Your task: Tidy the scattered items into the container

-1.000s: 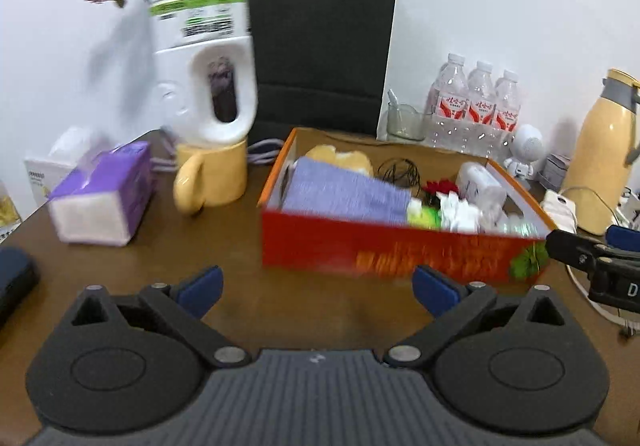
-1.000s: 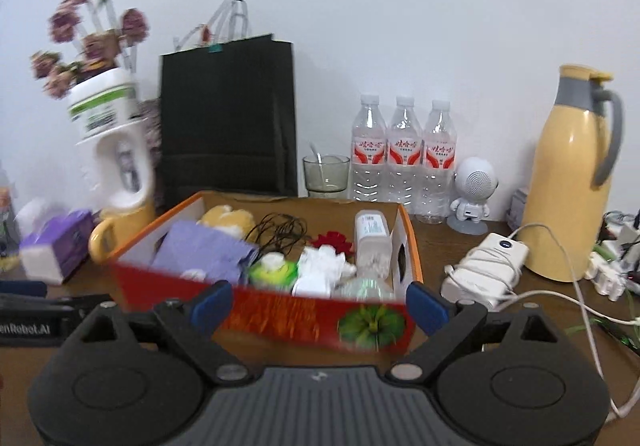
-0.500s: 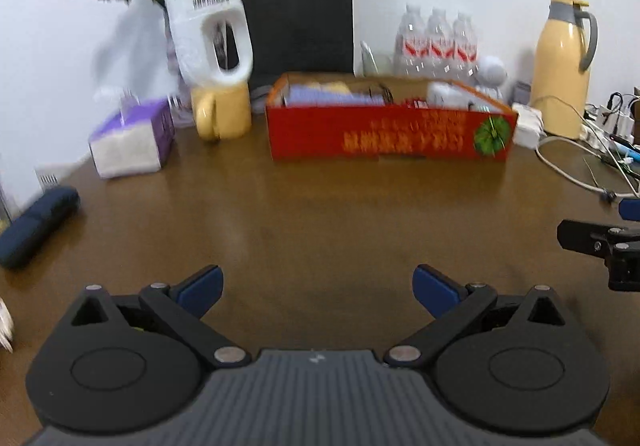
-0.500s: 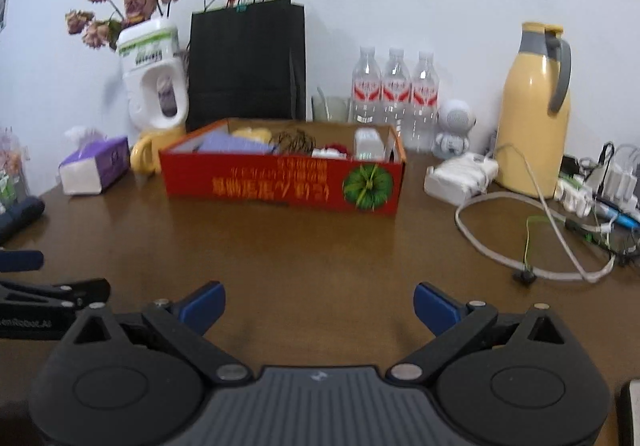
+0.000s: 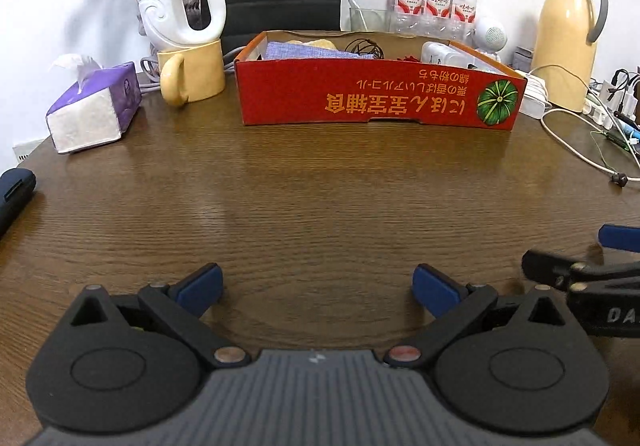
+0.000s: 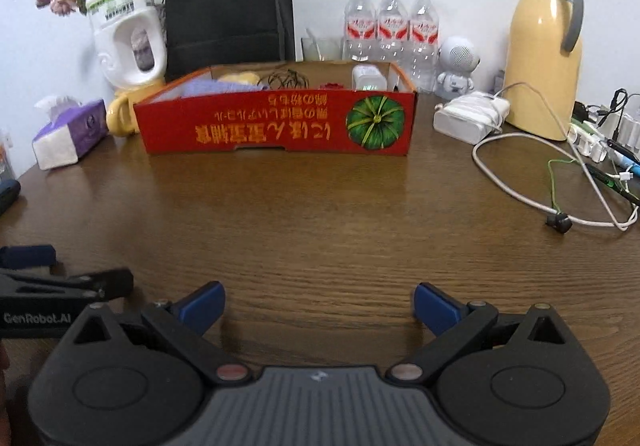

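A red cardboard box [image 5: 376,97] with orange lettering stands at the far middle of the wooden table; it also shows in the right wrist view [image 6: 276,125]. Inside it lie a purple cloth [image 5: 304,49], a yellow item, a black wire coil [image 6: 286,77], a red item and a white bottle [image 6: 368,77]. My left gripper [image 5: 318,284] is open and empty, low over the table's near part. My right gripper [image 6: 320,304] is open and empty, beside it to the right.
A purple tissue box [image 5: 94,107], yellow mug [image 5: 192,75] with a white jug, black bag [image 6: 228,9], three water bottles [image 6: 390,25], yellow thermos [image 6: 544,65], white charger [image 6: 470,115] and cables [image 6: 560,181] ring the box. A dark case [image 5: 14,193] lies left.
Both grippers have pulled back from the box toward the near edge of the table and sunk lower. Both stay open and empty.
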`<state>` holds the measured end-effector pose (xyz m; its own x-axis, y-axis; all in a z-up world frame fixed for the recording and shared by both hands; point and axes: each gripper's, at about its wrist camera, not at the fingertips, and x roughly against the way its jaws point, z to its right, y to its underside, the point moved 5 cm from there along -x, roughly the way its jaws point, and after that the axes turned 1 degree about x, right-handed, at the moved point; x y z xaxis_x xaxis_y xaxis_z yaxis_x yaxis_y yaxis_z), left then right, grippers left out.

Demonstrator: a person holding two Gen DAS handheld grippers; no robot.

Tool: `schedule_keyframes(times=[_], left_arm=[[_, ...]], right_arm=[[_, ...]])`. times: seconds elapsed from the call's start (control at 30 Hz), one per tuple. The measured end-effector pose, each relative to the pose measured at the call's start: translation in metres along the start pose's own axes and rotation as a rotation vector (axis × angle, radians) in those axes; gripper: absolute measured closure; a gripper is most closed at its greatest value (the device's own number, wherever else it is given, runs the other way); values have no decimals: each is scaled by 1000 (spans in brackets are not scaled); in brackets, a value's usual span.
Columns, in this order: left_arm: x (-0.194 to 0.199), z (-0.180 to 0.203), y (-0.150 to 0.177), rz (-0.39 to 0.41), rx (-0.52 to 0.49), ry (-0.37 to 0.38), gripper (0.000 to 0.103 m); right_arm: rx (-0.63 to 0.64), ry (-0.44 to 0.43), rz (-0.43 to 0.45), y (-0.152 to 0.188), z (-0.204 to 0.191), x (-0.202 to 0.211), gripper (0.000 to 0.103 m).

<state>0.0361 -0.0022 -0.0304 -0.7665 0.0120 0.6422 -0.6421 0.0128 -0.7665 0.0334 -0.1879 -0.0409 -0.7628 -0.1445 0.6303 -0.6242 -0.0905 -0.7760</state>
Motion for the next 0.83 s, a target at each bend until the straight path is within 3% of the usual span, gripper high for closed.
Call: schedule_keyframes(times=[0.83], left_arm=[[1,0,2,3,5,-1,0]], right_arm=[[22,5,-17,-1,-5,-3,0]])
